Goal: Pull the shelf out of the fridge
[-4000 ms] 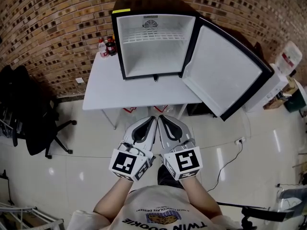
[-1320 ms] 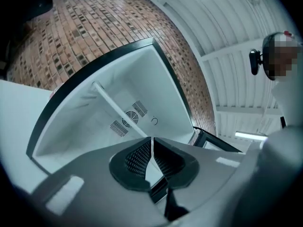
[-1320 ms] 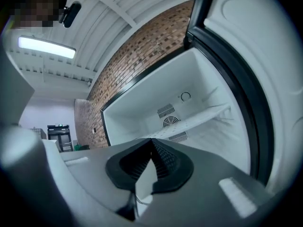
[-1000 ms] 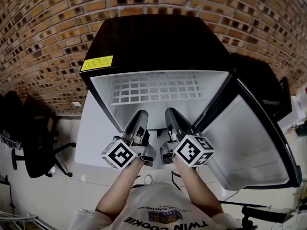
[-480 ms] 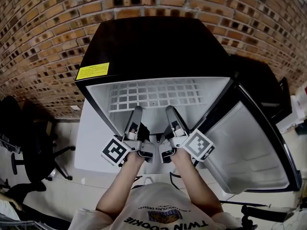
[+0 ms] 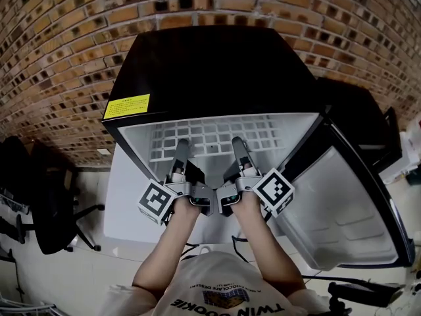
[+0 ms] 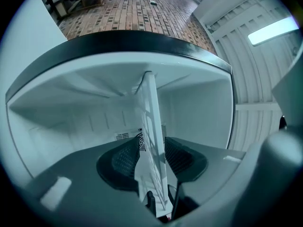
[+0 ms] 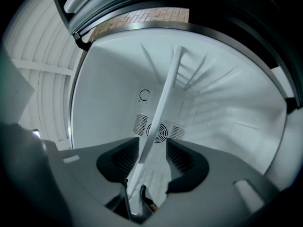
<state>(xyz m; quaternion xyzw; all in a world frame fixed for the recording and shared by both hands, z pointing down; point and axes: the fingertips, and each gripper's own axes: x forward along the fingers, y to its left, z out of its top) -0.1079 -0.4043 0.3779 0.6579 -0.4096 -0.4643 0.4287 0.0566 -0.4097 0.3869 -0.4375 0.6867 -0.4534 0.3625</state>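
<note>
- Step in hand: getting both jaws onto the shelf (image 6: 217,131), which sits fully inside the open fridge (image 6: 210,64) and is not yet drawn out.
- Left gripper (image 7: 152,157): jaws have just been opening and now stand wide. The shelf's front edge runs between them, pads not pressing.
- Right gripper (image 8: 152,157): same. Jaws wide, straddling the edge, holding nothing.
- Next, as I judge it: close both on the edge, then pull level and evenly toward me so the shelf doesn't jam.

On the table (image 6: 123,206), the fridge (image 6: 204,64) (door (image 6: 342,209) at right) holds the shelf (image 6: 212,135).
</note>
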